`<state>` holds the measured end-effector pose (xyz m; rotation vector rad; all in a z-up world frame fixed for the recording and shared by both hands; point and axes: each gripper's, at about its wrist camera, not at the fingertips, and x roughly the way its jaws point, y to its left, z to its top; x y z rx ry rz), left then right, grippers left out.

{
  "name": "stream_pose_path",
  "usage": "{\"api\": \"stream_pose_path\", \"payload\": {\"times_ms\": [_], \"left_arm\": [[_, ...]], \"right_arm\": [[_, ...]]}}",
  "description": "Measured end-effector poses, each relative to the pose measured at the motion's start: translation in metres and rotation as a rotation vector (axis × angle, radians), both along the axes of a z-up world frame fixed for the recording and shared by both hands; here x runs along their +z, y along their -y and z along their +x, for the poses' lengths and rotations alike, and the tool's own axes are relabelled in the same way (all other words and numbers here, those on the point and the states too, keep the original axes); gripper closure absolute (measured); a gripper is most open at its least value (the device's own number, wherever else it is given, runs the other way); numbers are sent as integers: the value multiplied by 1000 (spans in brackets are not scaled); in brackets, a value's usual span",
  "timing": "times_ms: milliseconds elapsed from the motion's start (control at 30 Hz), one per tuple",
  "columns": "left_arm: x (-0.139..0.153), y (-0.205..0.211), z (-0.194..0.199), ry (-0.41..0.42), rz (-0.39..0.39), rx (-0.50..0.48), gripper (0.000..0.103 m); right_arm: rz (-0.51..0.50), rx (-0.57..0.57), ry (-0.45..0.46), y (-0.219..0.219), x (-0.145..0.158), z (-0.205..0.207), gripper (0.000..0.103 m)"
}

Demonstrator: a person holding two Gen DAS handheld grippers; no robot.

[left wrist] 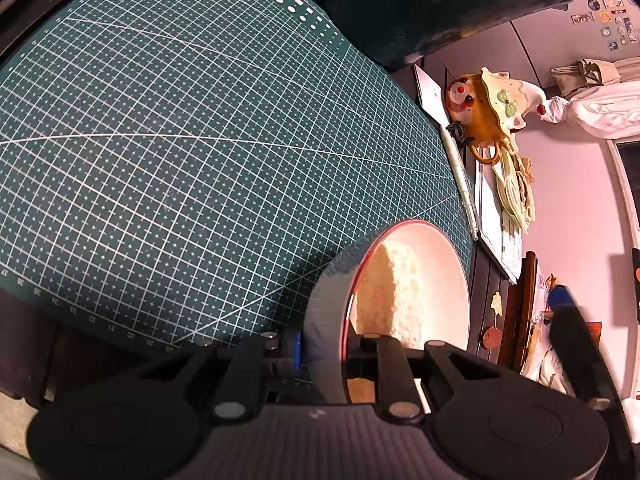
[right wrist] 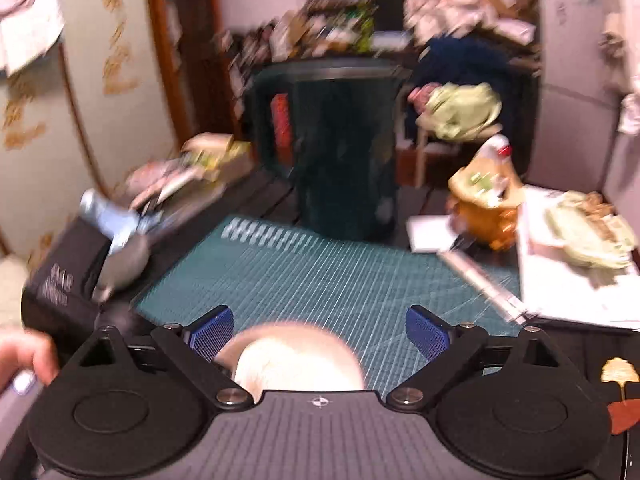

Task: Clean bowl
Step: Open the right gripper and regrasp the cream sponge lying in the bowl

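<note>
Green gridded cutting mat (left wrist: 192,152) covers the bench and fills the left of the left wrist view. To its right, the bowl (left wrist: 436,272) is tipped on edge, its red rim and pale interior facing the camera. The left gripper (left wrist: 320,354) is pressed together on the near wall of the bowl, one finger outside and one inside the rim, and holds it off the mat. A pale yellow sponge or cloth (left wrist: 394,292) lies inside the bowl against the near wall. Further right, a ceramic figurine (left wrist: 486,108) stands on the bench edge beside papers.

In the right wrist view, a person's hand (right wrist: 24,356) shows at the far left. The right gripper (right wrist: 319,332) is spread wide, its blue pads (right wrist: 212,332) well apart, with nothing pinched between them. A blurred pale rounded shape (right wrist: 296,360) sits just below and between the fingers; whether it is the bowl or the sponge cannot be told. A dark cylindrical container (right wrist: 340,148) stands beyond the mat.

Judgement: the wiping step appears to be at a release point, the cleaning pad left in the bowl. The next move calls for either regripping the pad for another pass or removing it, while the left gripper keeps the bowl steady.
</note>
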<state>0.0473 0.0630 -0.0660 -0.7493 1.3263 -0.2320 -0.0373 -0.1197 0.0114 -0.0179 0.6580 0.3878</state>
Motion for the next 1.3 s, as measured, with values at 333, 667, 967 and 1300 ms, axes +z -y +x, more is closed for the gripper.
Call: {"api": "stream_pose_path", "payload": {"times_ms": [333,667,967,1300], "left_arm": [[0,-1,0,0,1,1,85],[-7,-4,-7,0,-1,2,85],[-11,-11,-15,-2,-2,3,85],[-35,-21,-13,-1,-2,2,86]], "right_arm": [[179,19,-115,37,1,19,2],[-42,163,-127,7,-4,9,25],[-167,298,-240,-13,-16,0,35],[-198,342,-267,-33,-27,-9,50]]}}
